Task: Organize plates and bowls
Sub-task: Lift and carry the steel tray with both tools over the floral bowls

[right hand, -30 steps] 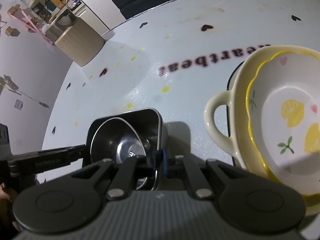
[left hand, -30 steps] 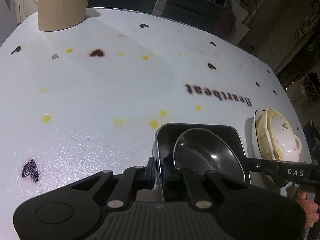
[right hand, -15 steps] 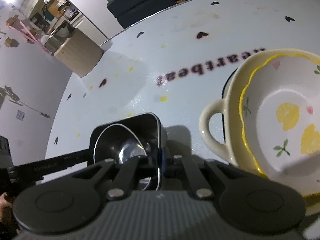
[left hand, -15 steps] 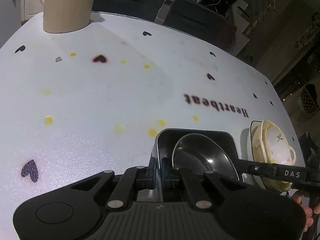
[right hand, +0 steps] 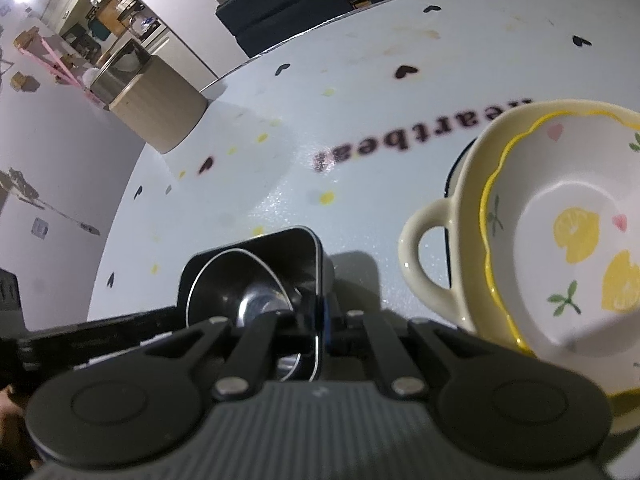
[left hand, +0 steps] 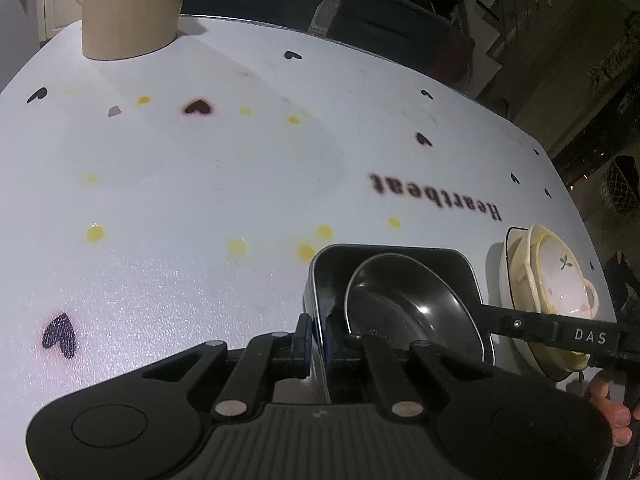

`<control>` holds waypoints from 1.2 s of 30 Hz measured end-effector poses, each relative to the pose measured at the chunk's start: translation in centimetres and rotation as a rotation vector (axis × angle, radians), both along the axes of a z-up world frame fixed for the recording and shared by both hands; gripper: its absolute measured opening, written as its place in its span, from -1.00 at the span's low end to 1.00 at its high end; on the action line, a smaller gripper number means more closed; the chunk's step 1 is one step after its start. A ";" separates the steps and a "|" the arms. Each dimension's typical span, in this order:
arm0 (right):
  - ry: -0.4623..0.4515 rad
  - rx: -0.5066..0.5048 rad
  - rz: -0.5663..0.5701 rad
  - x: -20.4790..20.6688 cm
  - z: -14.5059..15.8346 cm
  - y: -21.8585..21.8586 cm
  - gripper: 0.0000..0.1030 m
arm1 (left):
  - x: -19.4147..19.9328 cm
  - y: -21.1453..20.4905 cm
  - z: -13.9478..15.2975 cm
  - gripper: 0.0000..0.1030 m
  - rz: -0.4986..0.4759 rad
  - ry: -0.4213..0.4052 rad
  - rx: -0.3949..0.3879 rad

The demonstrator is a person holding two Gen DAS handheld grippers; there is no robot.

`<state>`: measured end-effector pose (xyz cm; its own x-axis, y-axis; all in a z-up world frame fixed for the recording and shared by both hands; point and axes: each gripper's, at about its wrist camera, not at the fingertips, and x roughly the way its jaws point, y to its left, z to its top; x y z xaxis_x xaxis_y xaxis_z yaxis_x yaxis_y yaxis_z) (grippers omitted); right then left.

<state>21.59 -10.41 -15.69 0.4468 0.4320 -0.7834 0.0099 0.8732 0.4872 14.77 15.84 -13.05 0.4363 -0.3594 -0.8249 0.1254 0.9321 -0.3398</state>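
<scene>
A black square bowl (left hand: 400,256) with a round black bowl (left hand: 404,304) nested inside is held over the white table. My left gripper (left hand: 318,336) is shut on its left wall. My right gripper (right hand: 320,316) is shut on the opposite wall of the same square bowl (right hand: 280,244); the round bowl (right hand: 240,292) shows inside it. To the right stands a stack: a cream handled bowl (right hand: 440,264) with a lemon-patterned scalloped bowl (right hand: 568,240) in it, on a dark-rimmed plate (left hand: 505,264). The stack also shows in the left wrist view (left hand: 556,280).
A beige ribbed cylindrical container (left hand: 128,8) stands at the table's far left corner, also in the right wrist view (right hand: 160,108). The white table (left hand: 200,184) has heart marks, yellow dots and the word "Heartbeat". Dark chairs (left hand: 384,16) stand beyond the far edge.
Both grippers, still holding the black square bowl, have lifted it slightly up and back; the table and the stack appear a little farther away.
</scene>
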 end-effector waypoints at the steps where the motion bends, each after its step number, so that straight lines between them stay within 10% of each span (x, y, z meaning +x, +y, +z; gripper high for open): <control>1: 0.002 0.001 -0.001 0.0 0.0 0.0 -0.90 | 0.0 0.0 0.0 -0.87 0.003 0.000 -0.003; 20: -0.116 0.096 -0.044 -0.4 3.2 -2.2 -0.89 | -1.6 0.1 4.7 -0.93 0.103 -0.168 -0.117; 36: -0.254 0.163 -0.135 -2.4 7.5 -10.8 -0.89 | -2.0 -7.5 8.6 -0.93 0.042 -0.271 -0.204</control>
